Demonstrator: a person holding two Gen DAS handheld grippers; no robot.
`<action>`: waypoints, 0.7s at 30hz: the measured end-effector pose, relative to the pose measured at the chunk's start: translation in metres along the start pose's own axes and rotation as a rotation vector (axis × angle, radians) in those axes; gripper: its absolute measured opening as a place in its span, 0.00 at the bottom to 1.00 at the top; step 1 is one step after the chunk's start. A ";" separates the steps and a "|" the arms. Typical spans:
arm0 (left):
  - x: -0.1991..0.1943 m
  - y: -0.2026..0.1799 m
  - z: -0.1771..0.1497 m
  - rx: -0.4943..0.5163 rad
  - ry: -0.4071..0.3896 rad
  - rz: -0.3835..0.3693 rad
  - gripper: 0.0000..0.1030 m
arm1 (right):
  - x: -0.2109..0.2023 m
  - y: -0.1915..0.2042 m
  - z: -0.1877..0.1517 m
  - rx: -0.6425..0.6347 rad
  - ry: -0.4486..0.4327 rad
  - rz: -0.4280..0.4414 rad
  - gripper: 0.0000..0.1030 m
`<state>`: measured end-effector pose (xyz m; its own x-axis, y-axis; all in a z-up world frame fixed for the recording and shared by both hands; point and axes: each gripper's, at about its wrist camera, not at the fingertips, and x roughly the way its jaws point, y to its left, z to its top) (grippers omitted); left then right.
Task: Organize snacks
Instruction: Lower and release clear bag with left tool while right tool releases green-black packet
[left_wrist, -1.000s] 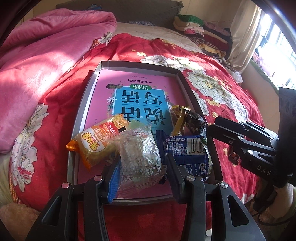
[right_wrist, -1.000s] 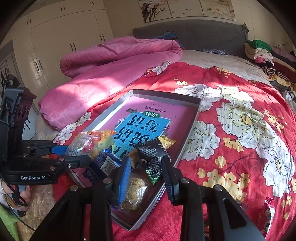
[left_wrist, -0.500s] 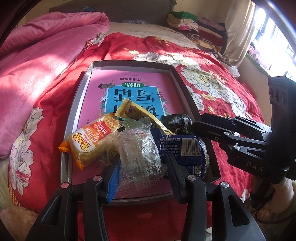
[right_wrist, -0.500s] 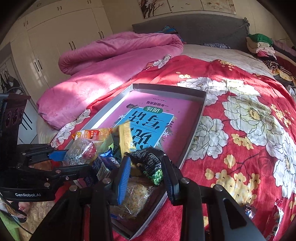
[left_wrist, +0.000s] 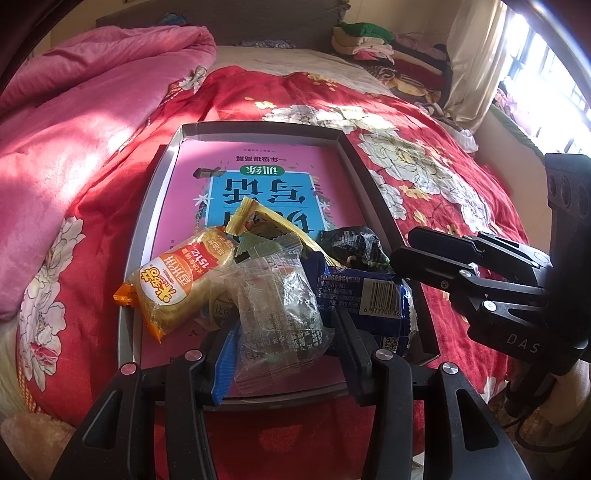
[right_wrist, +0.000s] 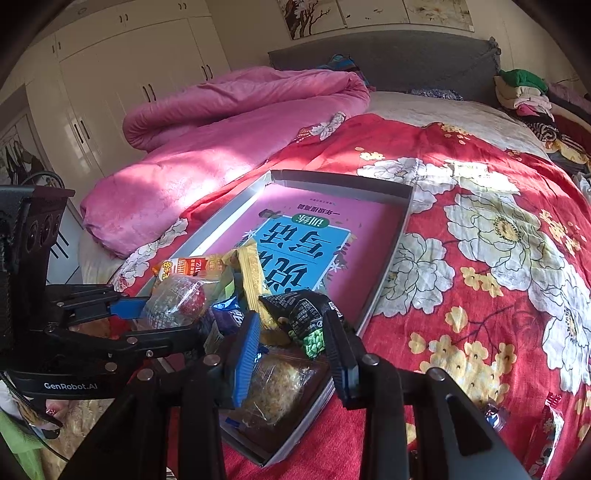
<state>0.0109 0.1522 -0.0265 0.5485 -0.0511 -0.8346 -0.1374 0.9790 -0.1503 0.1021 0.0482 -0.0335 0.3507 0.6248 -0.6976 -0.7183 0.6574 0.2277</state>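
Red floral bedspread (right_wrist: 480, 258) bears the tray (left_wrist: 147, 221); left gripper (left_wrist: 284, 332) grips a clear packet (left_wrist: 280, 314), right gripper (right_wrist: 291, 332) a dark one (right_wrist: 303, 314).

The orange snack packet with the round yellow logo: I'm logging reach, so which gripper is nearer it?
Left. The left gripper sits just beside the orange snack packet, closed on a clear plastic wrapper. The right gripper is across the pile, holding a black-and-green packet.

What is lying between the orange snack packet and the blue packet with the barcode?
In the left wrist view, a clear plastic-wrapped snack lies between the orange snack packet and the blue barcode packet, with the left gripper closed on it.
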 end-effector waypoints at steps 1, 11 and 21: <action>0.000 0.000 0.000 -0.001 0.000 0.001 0.49 | 0.000 0.001 0.000 0.000 0.000 0.002 0.35; -0.002 0.000 0.000 -0.002 -0.007 0.011 0.50 | 0.001 0.008 -0.004 -0.019 0.012 -0.004 0.39; -0.008 -0.001 0.003 -0.006 -0.032 0.010 0.54 | -0.004 0.013 -0.005 -0.048 0.005 -0.037 0.45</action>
<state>0.0090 0.1526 -0.0187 0.5734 -0.0347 -0.8185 -0.1476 0.9784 -0.1449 0.0883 0.0516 -0.0312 0.3744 0.5985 -0.7083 -0.7331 0.6587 0.1691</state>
